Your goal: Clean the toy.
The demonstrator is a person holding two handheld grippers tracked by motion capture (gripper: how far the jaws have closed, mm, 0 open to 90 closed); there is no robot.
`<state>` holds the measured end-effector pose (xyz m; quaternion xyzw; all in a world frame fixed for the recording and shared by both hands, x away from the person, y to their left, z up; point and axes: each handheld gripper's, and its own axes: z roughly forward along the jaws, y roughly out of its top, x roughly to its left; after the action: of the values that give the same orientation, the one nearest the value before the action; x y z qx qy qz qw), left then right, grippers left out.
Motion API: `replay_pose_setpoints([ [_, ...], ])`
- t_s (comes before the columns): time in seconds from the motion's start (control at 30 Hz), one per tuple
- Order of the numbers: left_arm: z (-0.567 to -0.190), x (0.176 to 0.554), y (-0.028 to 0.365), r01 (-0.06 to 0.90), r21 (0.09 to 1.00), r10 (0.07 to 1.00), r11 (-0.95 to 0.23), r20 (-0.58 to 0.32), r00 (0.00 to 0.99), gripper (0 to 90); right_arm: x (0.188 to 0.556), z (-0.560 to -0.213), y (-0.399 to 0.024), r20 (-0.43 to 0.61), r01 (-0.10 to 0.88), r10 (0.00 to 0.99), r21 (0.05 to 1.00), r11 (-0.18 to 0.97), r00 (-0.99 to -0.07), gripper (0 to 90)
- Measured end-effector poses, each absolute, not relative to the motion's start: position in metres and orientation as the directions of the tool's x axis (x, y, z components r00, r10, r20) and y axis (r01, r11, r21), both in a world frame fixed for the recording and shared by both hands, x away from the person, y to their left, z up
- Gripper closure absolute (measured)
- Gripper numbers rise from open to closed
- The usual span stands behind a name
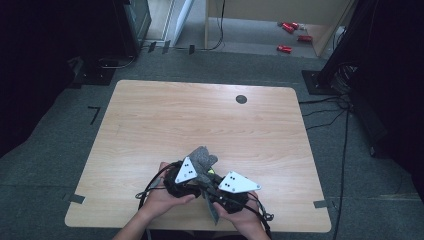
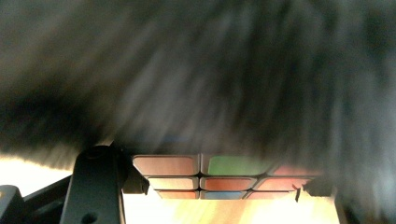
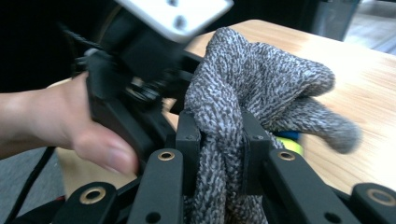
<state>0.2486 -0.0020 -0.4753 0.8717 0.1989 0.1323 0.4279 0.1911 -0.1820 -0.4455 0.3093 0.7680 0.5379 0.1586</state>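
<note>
A grey knit glove (image 1: 202,157) lies draped over a colour puzzle cube (image 2: 229,183) near the table's front edge. In the left gripper view the cube sits between my left gripper's (image 2: 224,185) black jaws, which press on its sides, and the glove (image 2: 210,84) hangs blurred over its top. My right gripper (image 3: 219,135) is shut on a fold of the glove (image 3: 261,79), whose fingers stick out to the right. A yellow and blue bit of the cube (image 3: 290,142) peeks out under them. In the high view both hands hold the left gripper (image 1: 202,176) and right gripper (image 1: 214,189) close together.
The wooden table (image 1: 200,115) has a round black cable hole (image 1: 241,99) at its far right. Black stands and cables (image 1: 345,110) sit on the floor to the right, and small red things (image 1: 292,35) lie on the floor beyond the table.
</note>
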Motion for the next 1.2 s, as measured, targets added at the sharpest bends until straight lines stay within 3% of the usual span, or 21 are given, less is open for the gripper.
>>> replay_pose_setpoints([
  [0.2, -0.474, 0.246, -0.006, 0.211, 0.796, 0.442, -0.567, 0.078, 0.894, 34.9, 0.2, -0.445, -0.197, 0.116, 0.331, 0.696, 0.926, 0.182, -0.708, 75.4],
  [0.4, -0.468, 0.254, 0.011, 0.229, 0.836, 0.471, -0.498, 0.039, 0.882, 34.9, 0.211, -0.443, -0.227, 0.168, 0.364, 0.742, 0.925, 0.109, -0.649, 75.4],
  [0.6, -0.47, 0.249, 0.01, 0.148, 0.875, 0.411, -0.461, 0.063, 0.91, 34.9, 0.213, -0.44, -0.232, 0.264, 0.383, 0.68, 0.923, 0.027, -0.684, 75.4],
  [0.87, -0.462, 0.253, 0.026, 0.152, 0.925, 0.422, -0.349, 0.011, 0.906, 34.9, 0.218, -0.457, -0.23, 0.3, 0.44, 0.686, 0.897, 0.033, -0.663, 75.9],
  [1.2, -0.47, 0.251, 0.02, 0.144, 0.914, 0.375, -0.379, 0.01, 0.927, 34.8, 0.216, -0.445, -0.234, 0.379, 0.441, 0.611, 0.896, -0.055, -0.695, 75.6],
])
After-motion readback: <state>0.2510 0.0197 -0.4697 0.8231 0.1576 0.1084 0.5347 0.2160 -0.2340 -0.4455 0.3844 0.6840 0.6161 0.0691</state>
